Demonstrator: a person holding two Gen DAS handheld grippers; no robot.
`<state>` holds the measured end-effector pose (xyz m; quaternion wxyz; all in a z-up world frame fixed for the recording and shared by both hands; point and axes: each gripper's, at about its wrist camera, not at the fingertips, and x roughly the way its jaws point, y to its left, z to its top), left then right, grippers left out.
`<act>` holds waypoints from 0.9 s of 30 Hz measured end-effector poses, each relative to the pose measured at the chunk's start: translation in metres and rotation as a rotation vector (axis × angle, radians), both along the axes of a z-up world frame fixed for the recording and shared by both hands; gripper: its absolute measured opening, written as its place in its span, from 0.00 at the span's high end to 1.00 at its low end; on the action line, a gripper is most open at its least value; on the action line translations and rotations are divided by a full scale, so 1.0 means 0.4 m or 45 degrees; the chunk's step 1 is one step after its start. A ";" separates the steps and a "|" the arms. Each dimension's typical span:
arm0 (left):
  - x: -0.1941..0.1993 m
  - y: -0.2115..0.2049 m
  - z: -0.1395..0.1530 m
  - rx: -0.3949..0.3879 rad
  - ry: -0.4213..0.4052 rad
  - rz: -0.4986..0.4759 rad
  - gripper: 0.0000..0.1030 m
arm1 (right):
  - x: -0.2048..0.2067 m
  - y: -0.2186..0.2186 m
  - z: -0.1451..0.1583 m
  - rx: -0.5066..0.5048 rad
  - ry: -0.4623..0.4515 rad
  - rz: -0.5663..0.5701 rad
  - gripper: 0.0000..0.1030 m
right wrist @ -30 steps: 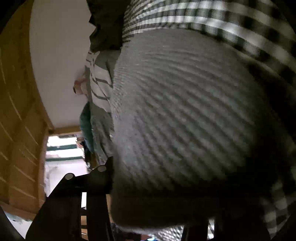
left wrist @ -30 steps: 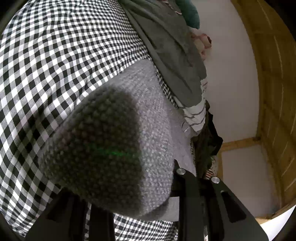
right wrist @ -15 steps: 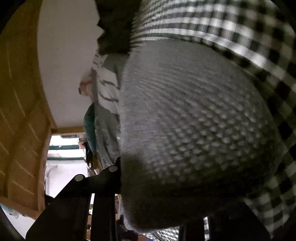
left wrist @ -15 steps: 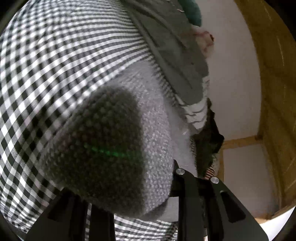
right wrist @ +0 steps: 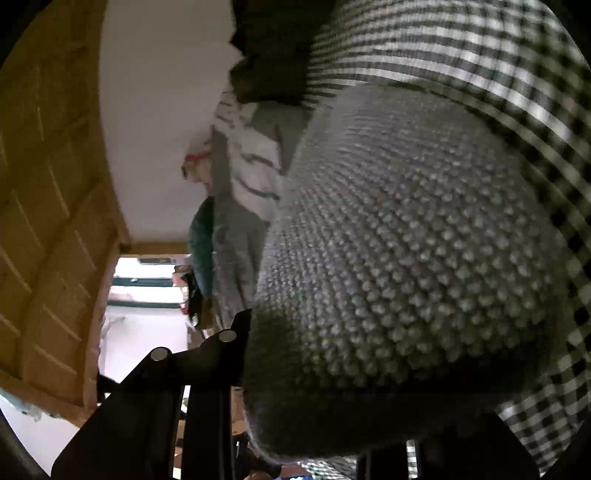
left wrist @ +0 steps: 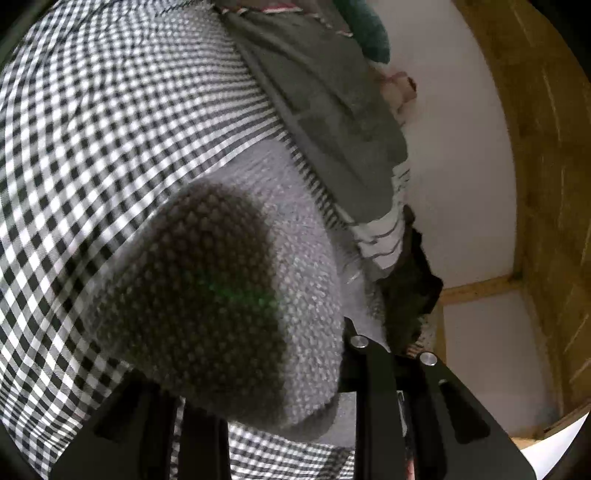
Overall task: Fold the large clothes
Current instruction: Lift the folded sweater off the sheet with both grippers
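Observation:
A grey knitted garment bulges between the fingers of my left gripper, which is shut on it. The same grey knit fills the right wrist view, and my right gripper is shut on it too. Both views look along the knit, held up close to the lenses. Behind it lies a black-and-white checked cloth, which also shows in the right wrist view. The fingertips are hidden by the knit.
A pile of other clothes lies beyond: a dark grey garment, a white striped one, a teal one and a black one. White wall and wooden panelling stand behind. A bright doorway is at the left.
Both grippers keep their hold on the grey knit. The view has shifted slightly, with the right camera moving so the knit's texture sits closer and sharper.

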<state>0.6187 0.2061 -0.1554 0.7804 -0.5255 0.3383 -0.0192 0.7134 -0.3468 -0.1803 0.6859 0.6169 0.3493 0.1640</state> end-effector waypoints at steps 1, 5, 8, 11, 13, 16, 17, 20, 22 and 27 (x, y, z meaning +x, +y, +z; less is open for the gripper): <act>-0.001 0.002 0.012 0.000 -0.009 0.003 0.77 | 0.006 0.002 0.025 -0.005 -0.021 0.012 0.76; 0.005 0.025 0.093 0.063 -0.082 0.043 0.77 | 0.045 0.026 0.124 -0.053 -0.113 0.075 0.76; 0.025 0.058 0.137 0.045 -0.121 0.064 0.77 | 0.092 0.062 0.193 -0.082 -0.154 0.112 0.76; 0.070 0.112 0.197 0.056 -0.157 0.073 0.77 | 0.167 0.117 0.262 -0.108 -0.184 0.147 0.76; 0.111 0.161 0.255 0.087 -0.190 0.094 0.77 | 0.222 0.170 0.315 -0.127 -0.217 0.178 0.76; 0.135 0.251 0.357 0.158 -0.254 0.134 0.77 | 0.309 0.270 0.391 -0.142 -0.270 0.232 0.76; 0.142 0.283 0.396 0.185 -0.277 0.152 0.77 | 0.339 0.310 0.416 -0.139 -0.285 0.254 0.76; 0.151 0.392 0.504 0.248 -0.347 0.230 0.77 | 0.431 0.449 0.491 -0.115 -0.351 0.323 0.76; 0.129 0.456 0.566 0.280 -0.388 0.284 0.77 | 0.480 0.544 0.535 -0.104 -0.390 0.366 0.76; 0.049 0.631 0.661 0.429 -0.442 0.490 0.77 | 0.549 0.824 0.567 -0.078 -0.493 0.499 0.76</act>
